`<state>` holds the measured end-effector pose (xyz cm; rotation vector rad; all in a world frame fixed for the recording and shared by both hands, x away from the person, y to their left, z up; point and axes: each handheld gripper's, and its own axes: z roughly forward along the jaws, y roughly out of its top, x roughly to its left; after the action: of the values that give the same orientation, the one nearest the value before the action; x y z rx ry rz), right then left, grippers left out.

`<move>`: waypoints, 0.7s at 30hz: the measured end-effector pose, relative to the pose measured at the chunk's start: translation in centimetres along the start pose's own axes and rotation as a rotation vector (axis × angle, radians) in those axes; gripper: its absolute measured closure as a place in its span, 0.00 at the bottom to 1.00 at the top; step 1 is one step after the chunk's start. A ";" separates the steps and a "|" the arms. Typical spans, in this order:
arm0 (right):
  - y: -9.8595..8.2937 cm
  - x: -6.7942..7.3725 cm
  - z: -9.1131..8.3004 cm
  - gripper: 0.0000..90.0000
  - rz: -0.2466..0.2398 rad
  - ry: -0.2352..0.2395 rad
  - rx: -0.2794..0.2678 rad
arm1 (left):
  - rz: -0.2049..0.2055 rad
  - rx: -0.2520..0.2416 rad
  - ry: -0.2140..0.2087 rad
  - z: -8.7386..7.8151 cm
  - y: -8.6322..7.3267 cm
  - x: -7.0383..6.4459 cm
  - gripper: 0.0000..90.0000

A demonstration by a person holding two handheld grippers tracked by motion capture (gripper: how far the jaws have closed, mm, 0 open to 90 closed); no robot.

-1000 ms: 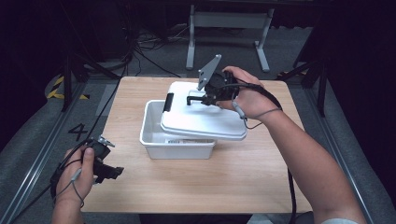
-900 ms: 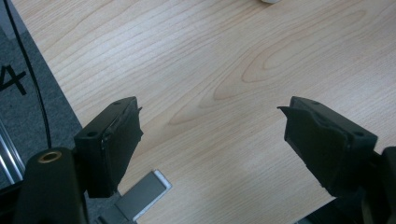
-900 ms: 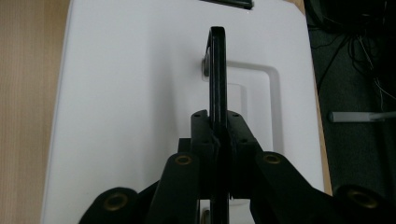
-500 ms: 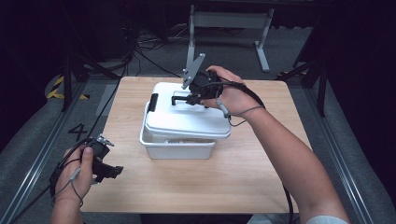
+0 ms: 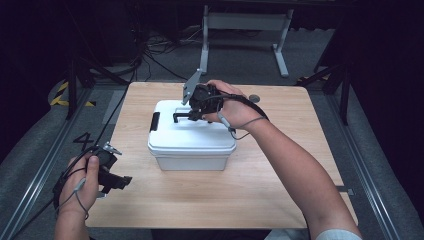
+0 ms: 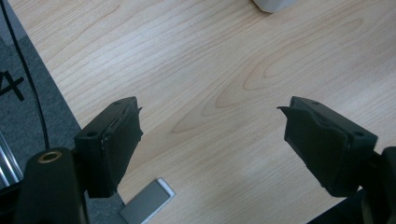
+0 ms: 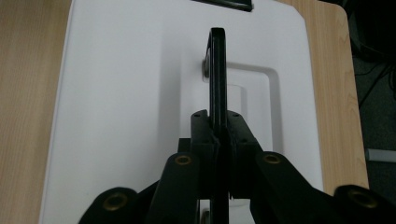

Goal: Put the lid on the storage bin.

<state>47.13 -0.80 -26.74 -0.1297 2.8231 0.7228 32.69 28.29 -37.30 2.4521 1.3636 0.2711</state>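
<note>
right hand-held gripper (image 7: 219, 140) pinching black handle (image 7: 216, 70) (upright), white lid (image 5: 192, 132)

A second ago I held the white lid (image 5: 192, 135) askew, hanging off the 3 o'clock side of the white bin (image 5: 192, 159) with the bin's inside showing at 9 o'clock. Now I have carried it toward 9 o'clock and it sits square over the bin, covering the opening. My right claw (image 5: 181, 116), clamped on the lid's black handle (image 7: 217, 79), travelled the same way with it.
</note>
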 end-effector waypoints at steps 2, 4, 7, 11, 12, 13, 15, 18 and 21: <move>-0.1 0.0 0.6 0.94 0.000 0.011 0.003 | -0.002 0.001 -0.004 0.0 0.0 0.0 0.22; -0.2 0.0 1.1 0.94 -0.008 0.014 0.008 | -0.001 0.001 -0.004 0.0 0.0 0.0 0.22; -0.3 -0.2 1.6 0.94 -0.016 0.010 0.012 | 0.003 0.002 0.000 0.0 0.0 0.0 0.22; -0.4 -0.3 1.7 0.94 -0.016 0.008 0.006 | -0.002 0.003 -0.004 0.1 0.0 0.0 0.22; -0.4 -0.3 1.7 0.94 -0.015 0.008 0.009 | -0.002 0.003 -0.005 0.1 0.0 0.0 0.22; -0.4 -0.4 1.8 0.93 -0.018 0.011 0.010 | -0.002 0.004 -0.005 0.1 0.0 0.0 0.22; -0.3 -0.2 2.1 0.93 -0.020 0.008 0.024 | -0.003 0.004 -0.005 0.1 -0.1 0.0 0.22; -0.2 0.0 2.4 0.93 -0.029 0.006 0.040 | 0.000 0.002 -0.002 0.0 -0.1 0.1 0.22; -0.3 0.1 2.7 0.93 -0.031 0.001 0.053 | -0.009 -0.002 -0.005 -0.1 -0.2 0.1 0.22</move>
<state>47.57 0.21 -29.23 -0.1644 2.8316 0.6407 32.55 28.50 -37.27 2.4428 1.3718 0.2642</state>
